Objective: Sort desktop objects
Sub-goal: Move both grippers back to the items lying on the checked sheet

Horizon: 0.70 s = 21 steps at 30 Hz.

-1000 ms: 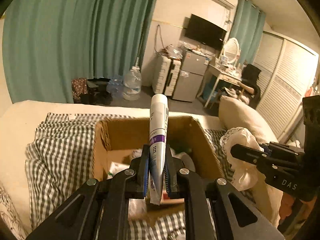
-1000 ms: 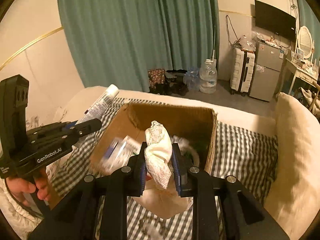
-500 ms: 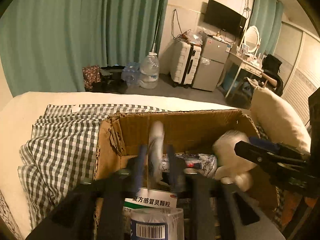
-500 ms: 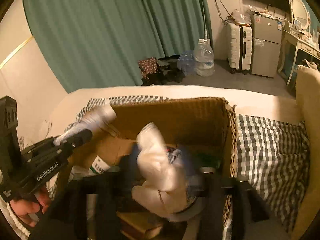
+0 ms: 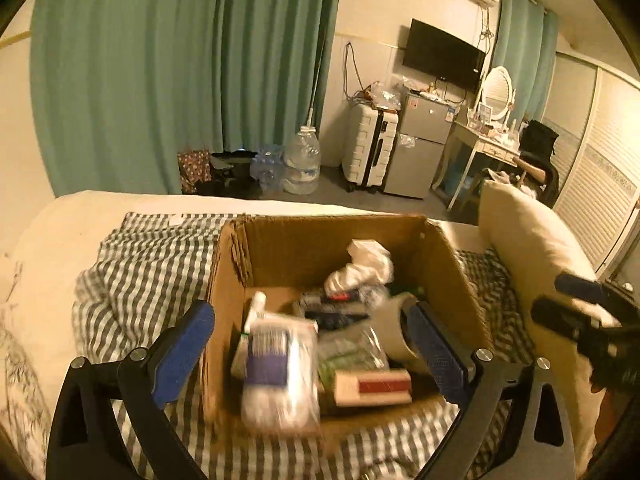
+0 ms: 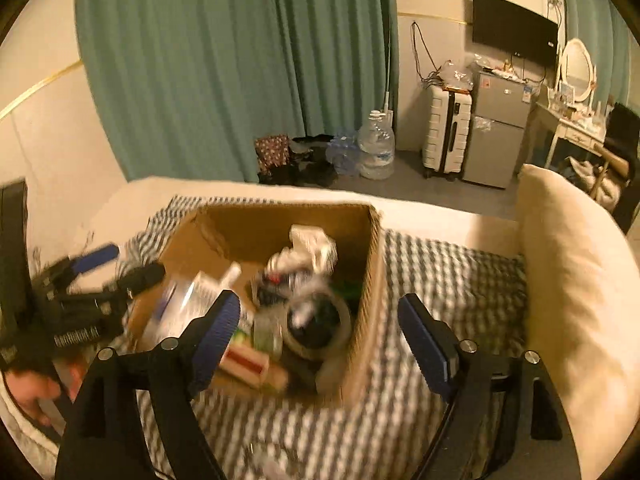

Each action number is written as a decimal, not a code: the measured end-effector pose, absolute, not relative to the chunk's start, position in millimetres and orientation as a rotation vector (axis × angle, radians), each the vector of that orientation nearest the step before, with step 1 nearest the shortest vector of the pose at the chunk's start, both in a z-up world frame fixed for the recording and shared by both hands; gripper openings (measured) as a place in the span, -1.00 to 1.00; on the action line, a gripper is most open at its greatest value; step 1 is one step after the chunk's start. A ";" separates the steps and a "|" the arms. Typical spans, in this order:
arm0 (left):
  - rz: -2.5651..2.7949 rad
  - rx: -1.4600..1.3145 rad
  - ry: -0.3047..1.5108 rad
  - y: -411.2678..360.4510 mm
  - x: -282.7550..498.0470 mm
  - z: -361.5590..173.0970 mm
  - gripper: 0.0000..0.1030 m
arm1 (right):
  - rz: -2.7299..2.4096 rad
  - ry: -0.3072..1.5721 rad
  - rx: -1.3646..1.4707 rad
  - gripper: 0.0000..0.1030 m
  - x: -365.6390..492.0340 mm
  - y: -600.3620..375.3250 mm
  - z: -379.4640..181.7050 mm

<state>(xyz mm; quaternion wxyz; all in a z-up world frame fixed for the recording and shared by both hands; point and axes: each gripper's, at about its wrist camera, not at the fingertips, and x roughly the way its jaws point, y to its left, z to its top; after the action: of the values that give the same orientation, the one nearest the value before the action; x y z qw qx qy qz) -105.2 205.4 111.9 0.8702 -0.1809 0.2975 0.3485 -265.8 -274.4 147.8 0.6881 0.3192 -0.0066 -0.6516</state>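
While both grippers hang over the cardboard box [image 5: 448, 256] on the checked bedspread [image 5: 152, 256], their jaws have just been opening and now stand wide with nothing between them. Left gripper [image 5: 312, 344]: blue pads spread to either side of the box's near half; no object touches them. Right gripper [image 6: 320, 336]: jaws likewise parted and empty, straddling the box's right wall. Task objects: the white tube [image 5: 256, 312] lies inside the box at its left, partly behind a blurred white-and-purple package [image 5: 280, 368]; the crumpled white cloth [image 5: 360, 268] rests on the pile toward the far wall, near a roll of tape [image 6: 316, 324] and a red-and-white carton [image 5: 372, 388]. Judged step: release into the box, apparently complete. To finish it well, lift each gripper straight up with jaws kept apart, clear of the cardboard rim, so neither pad snags the cloth or tips the box on the soft bed.
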 end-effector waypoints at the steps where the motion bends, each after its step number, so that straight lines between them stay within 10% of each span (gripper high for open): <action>1: 0.717 -0.379 0.614 195.9 -110.3 114.1 0.94 | -1.459 -0.005 0.718 0.64 -262.6 -262.0 146.3; 21: 0.529 -0.503 0.935 9.5 -174.3 -57.8 1.00 | -1.423 0.187 1.005 0.64 -162.3 -123.0 -11.1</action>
<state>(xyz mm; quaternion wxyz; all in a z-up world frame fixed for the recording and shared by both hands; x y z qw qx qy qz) -174.3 9.5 -57.8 0.8293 -0.2369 0.4405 0.2494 -162.3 -123.0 -11.1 0.6402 0.4406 0.0821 -0.6239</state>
